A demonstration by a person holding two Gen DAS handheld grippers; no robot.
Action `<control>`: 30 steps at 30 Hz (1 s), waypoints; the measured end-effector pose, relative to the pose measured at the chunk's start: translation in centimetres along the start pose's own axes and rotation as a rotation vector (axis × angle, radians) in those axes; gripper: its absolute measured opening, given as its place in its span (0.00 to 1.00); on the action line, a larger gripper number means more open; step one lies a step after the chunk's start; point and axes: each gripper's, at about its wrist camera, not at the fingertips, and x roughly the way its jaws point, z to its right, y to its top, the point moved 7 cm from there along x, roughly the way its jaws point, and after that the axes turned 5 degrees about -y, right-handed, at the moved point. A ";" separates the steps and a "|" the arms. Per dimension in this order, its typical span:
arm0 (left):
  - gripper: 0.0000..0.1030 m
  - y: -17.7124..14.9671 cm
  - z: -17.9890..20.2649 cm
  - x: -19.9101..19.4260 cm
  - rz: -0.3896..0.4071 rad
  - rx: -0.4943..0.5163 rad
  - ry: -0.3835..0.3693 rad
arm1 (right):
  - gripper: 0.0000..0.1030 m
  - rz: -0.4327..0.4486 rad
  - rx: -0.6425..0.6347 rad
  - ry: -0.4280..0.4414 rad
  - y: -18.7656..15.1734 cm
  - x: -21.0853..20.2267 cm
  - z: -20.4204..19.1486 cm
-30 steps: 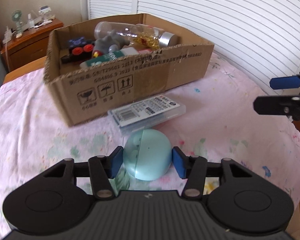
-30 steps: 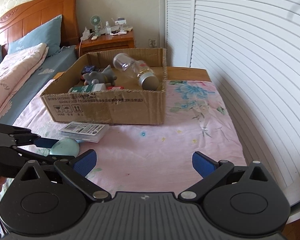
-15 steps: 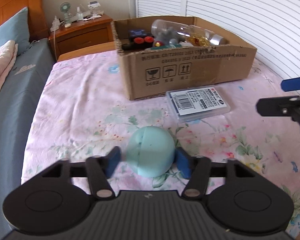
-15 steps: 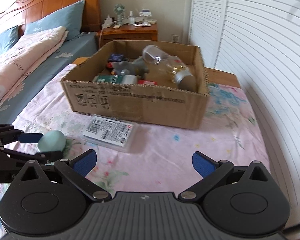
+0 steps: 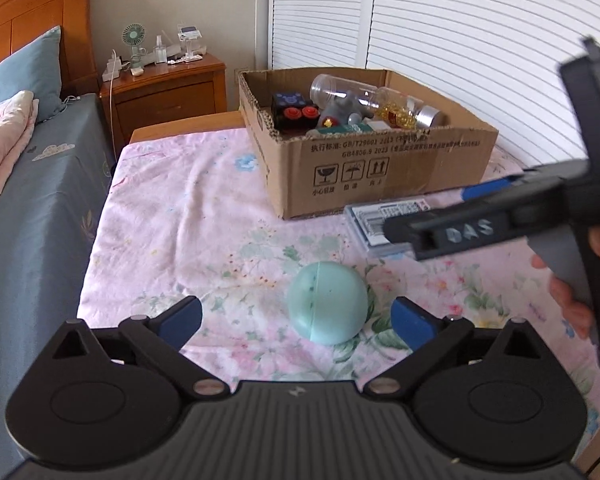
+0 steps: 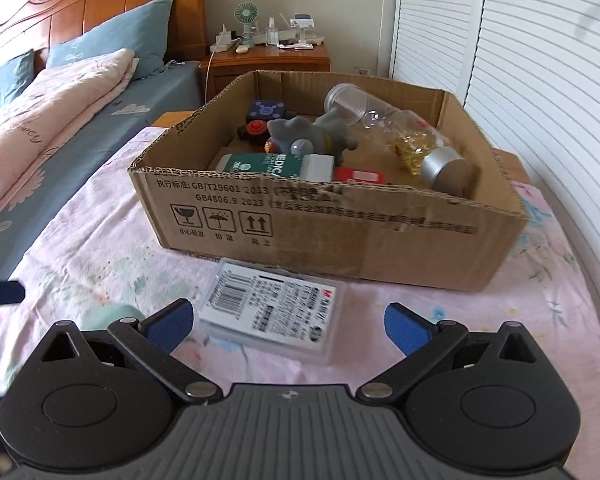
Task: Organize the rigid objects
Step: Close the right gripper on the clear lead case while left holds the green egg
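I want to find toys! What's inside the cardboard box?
Inside the cardboard box: a grey toy animal, a clear bottle, a green-and-white pack, a black toy. The bottom underneath is mostly hidden.

You're looking at a pale teal ball (image 5: 327,302) lying on a pink floral sheet (image 5: 172,216), blue pads on black fingers (image 5: 180,318), a brown cardboard box (image 6: 380,236) printed in black, and a grey toy (image 6: 300,136) inside it.

One cardboard box (image 6: 332,236), one clear bottle (image 6: 384,120), one grey toy animal (image 6: 312,136), one pale-green ball (image 5: 327,307), one flat plastic case (image 6: 276,308), two tongs.
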 end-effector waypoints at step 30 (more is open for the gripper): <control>0.99 -1.4 1.1 3.8 -0.100 0.005 0.004 | 1.00 0.002 -0.015 -0.053 -2.4 1.8 4.1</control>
